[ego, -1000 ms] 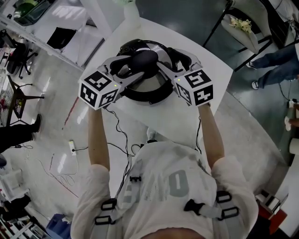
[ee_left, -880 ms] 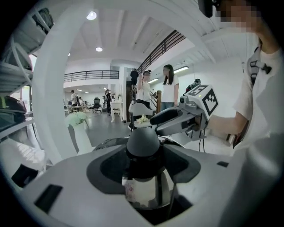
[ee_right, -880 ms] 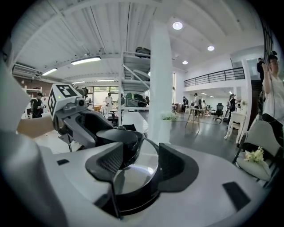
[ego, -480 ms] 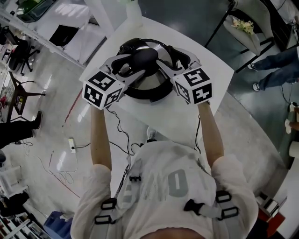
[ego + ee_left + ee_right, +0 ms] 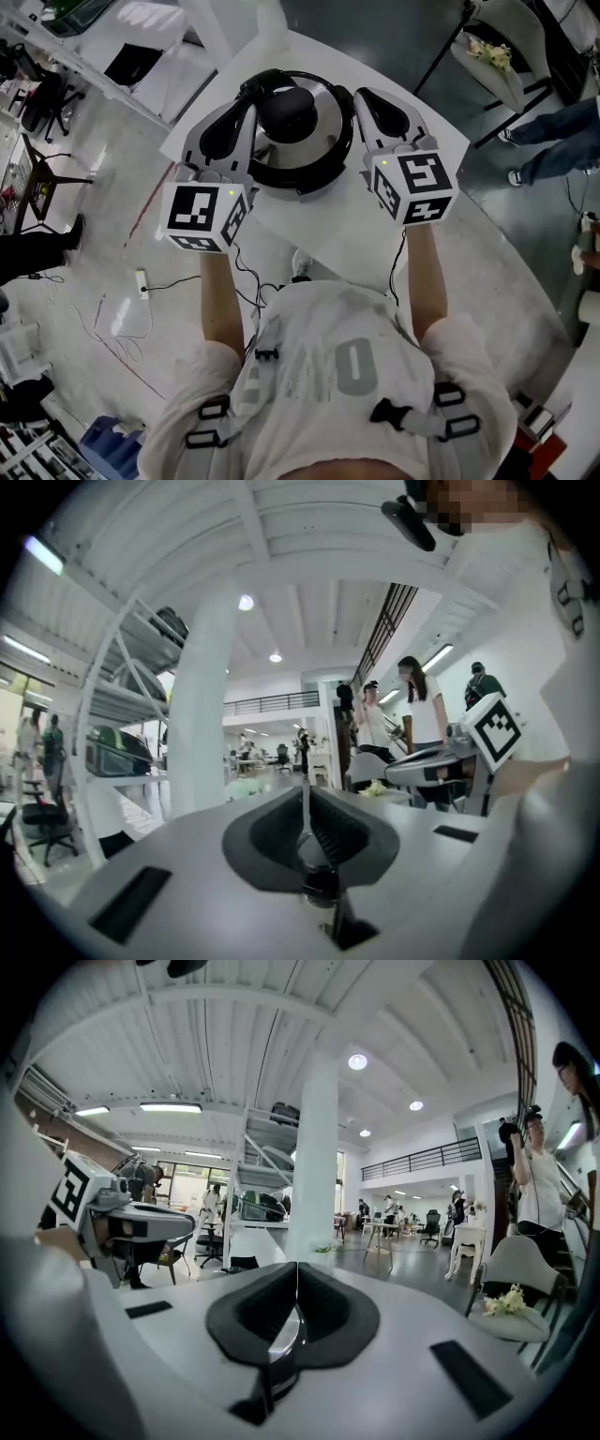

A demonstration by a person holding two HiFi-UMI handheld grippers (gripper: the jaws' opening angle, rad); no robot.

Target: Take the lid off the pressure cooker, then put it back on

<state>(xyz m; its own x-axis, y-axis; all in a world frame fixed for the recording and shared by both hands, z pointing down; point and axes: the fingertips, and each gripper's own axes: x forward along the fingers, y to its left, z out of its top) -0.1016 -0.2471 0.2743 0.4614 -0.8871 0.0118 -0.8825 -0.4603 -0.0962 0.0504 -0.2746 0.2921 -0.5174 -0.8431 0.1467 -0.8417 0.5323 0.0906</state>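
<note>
The pressure cooker (image 5: 314,173) stands on a white table (image 5: 375,234), its steel lid (image 5: 323,122) with a black knob (image 5: 286,108) resting on it. My left gripper (image 5: 251,92) hangs above the cooker's left side and my right gripper (image 5: 361,94) above its right side, each pointing level past the knob. Both sets of jaws have just been closing, and nothing sits between the pads. In the left gripper view the left gripper (image 5: 305,794) shows its pads meeting in a line. The right gripper (image 5: 297,1274) looks the same in the right gripper view, with a bit of shiny lid (image 5: 277,1335) below it.
A chair (image 5: 483,61) with flowers on its seat stands beyond the table at the right. People (image 5: 562,127) stand at the right, shelving and desks (image 5: 94,47) at the left. Cables (image 5: 150,300) lie on the floor. A white pillar (image 5: 314,1157) rises ahead.
Both grippers have come up and away from the cooker's sides, where their jaws stood wide, and have shut. They now point level over the lid instead of slanting down.
</note>
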